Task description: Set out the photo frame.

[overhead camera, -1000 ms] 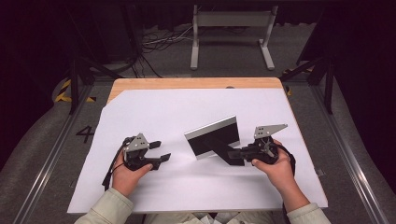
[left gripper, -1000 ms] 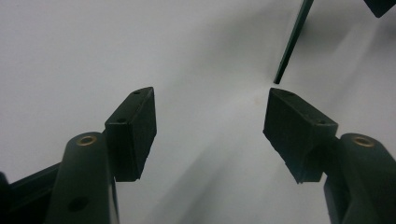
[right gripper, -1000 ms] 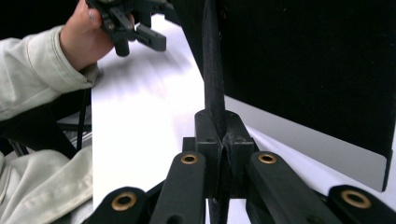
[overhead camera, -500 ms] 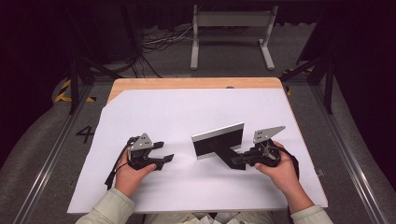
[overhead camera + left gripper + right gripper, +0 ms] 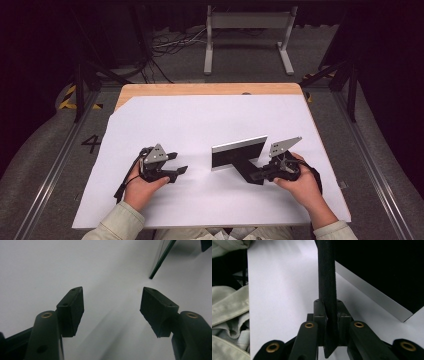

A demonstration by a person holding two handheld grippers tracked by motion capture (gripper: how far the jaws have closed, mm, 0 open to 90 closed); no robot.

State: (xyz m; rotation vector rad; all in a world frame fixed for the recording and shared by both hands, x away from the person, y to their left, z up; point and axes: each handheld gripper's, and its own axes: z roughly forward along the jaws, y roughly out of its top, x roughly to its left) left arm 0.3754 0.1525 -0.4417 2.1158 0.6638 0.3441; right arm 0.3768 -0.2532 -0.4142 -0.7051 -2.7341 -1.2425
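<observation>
Right now my right gripper (image 5: 256, 176) has its jaws pinched on the black stand flap (image 5: 327, 290) of a flat panel (image 5: 239, 152); they have just been easing apart slightly, the flap between them. That panel stands tilted on the white sheet (image 5: 200, 120) covering the wooden table (image 5: 200, 89), just in front of my right hand (image 5: 300, 182). My left gripper (image 5: 176, 167) rests well apart to the panel's left, jaws wide with nothing between them. One panel edge (image 5: 161, 258) shows ahead of it.
</observation>
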